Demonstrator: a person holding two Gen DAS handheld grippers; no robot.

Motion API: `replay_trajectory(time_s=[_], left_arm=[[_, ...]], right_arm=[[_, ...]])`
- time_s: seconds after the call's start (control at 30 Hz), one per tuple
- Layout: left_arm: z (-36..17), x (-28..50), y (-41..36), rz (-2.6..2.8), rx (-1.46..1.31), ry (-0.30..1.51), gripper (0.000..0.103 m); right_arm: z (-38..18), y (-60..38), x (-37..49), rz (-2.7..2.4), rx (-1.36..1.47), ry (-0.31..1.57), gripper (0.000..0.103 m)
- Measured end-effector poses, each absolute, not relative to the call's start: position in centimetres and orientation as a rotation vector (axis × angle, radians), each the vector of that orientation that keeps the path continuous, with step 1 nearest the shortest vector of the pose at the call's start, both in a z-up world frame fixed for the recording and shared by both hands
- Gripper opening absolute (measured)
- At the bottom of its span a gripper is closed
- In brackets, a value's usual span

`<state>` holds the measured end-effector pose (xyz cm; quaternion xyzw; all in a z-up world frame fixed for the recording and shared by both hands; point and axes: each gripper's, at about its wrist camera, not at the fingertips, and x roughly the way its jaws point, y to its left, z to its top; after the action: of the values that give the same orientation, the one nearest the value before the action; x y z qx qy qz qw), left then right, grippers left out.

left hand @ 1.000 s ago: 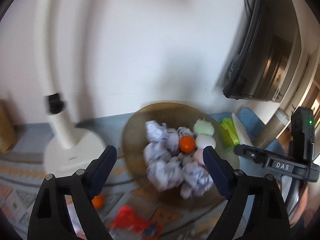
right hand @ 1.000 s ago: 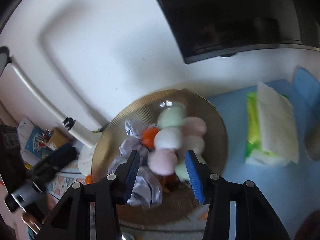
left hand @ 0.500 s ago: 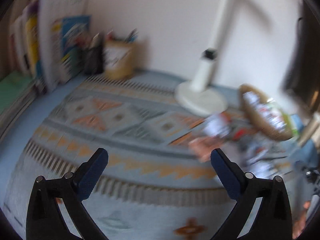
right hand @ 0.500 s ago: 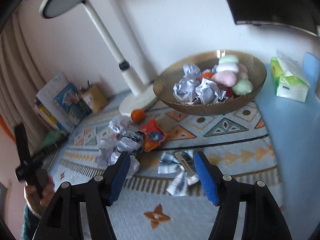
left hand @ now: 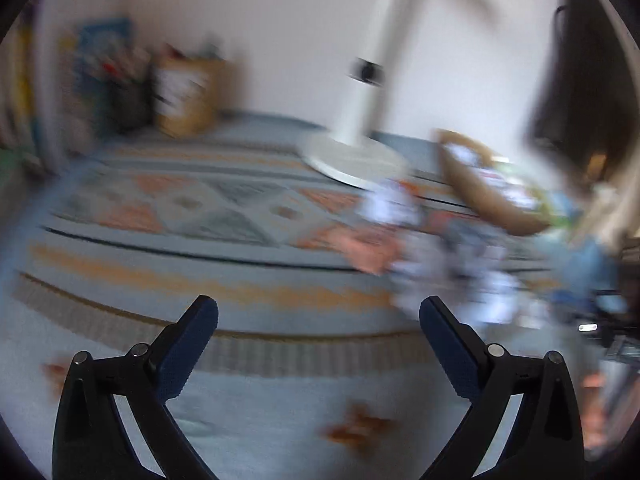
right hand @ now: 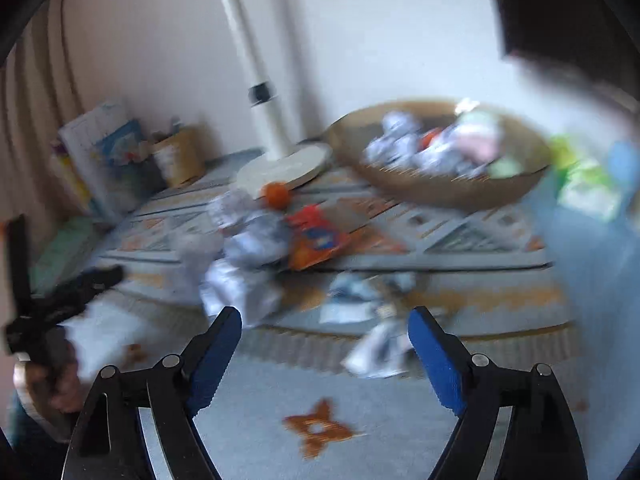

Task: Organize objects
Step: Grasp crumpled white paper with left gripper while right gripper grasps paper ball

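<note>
Above a patterned blue, grey and orange woven rug, two black claws with blue pads hang spread, nothing between them.

Right claw has just been opening, its jaws now wide; left claw gapes widest over bare rug. Loose crumpled white paper balls, an orange snack packet and a small orange ball lie just ahead of the right claw, slightly to its left; for the left claw they lie off to its right. The right claw looks nearer. A shallow brown woven bowl, already heaped, sits behind, beside a white lamp base.
</note>
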<state>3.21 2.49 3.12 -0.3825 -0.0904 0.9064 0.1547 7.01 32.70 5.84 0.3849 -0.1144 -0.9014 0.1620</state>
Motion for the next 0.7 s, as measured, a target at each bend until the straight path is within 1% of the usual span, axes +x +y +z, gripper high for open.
replay_trajectory(time_s=[0.03, 0.13, 0.2, 0.27, 0.3, 0.37, 0.4, 0.43, 0.47, 0.5, 0.57, 0.6, 0.63, 0.67, 0.7], left_arm=[[3.2, 2.9, 3.0, 2.525, -1.106, -0.299, 0.1], [3.0, 1.4, 4.4, 2.424, -1.146, -0.37, 0.098], [2.7, 0.7, 4.8, 2.403, -1.162, -0.389, 0.094], [2.0, 0.0, 5.1, 2.391, -1.197, -0.392, 0.093], [1.8, -0.2, 5.2, 2.379, -1.205, -0.397, 0.091], [1.5, -0.5, 5.7, 2.359, -1.215, -0.407, 0.09], [1.4, -0.7, 6.2, 2.358, -1.218, -0.397, 0.09], [1.4, -0.7, 6.4, 2.358, -1.225, -0.387, 0.089], [1.4, -0.9, 6.9, 2.353, -1.229, -0.374, 0.084], [1.4, -1.1, 7.3, 2.345, -1.232, -0.366, 0.074], [1.0, -1.7, 8.7, 2.33, -1.268, -0.334, 0.071], [0.9, -1.9, 9.2, 2.327, -1.283, -0.323, 0.068], [0.6, -2.1, 10.1, 2.322, -1.304, -0.291, 0.061], [0.5, -2.2, 10.6, 2.329, -1.301, -0.269, 0.044], [0.4, -2.2, 11.0, 2.343, -1.303, -0.247, 0.039]], right_arm=[[6.1, 32.1, 6.3, -2.513, 1.126, -0.339, 0.084], [6.0, 30.1, 4.1, -2.411, 1.205, -0.284, 0.084], [5.5, 28.8, 3.1, -2.401, 1.238, -0.228, 0.084], [4.7, 27.7, 2.2, -2.423, 1.273, -0.174, 0.084], [4.3, 27.2, 1.7, -2.421, 1.278, -0.17, 0.083], [3.5, 26.7, 0.8, -2.425, 1.304, -0.162, 0.07], [3.0, 26.5, 0.4, -2.417, 1.322, -0.159, 0.058], [2.5, 26.5, 0.3, -2.404, 1.332, -0.163, 0.054], [2.4, 26.8, 0.5, -2.404, 1.325, -0.168, 0.052], [2.7, 27.1, 0.9, -2.398, 1.308, -0.177, 0.051], [3.3, 28.3, 2.0, -2.404, 1.279, -0.226, 0.051], [3.6, 29.1, 2.6, -2.404, 1.268, -0.257, 0.051], [3.7, 29.9, 3.3, -2.411, 1.263, -0.273, 0.051], [4.0, 30.8, 4.1, -2.433, 1.261, -0.281, 0.051], [4.2, 31.3, 4.7, -2.447, 1.254, -0.281, 0.051]])
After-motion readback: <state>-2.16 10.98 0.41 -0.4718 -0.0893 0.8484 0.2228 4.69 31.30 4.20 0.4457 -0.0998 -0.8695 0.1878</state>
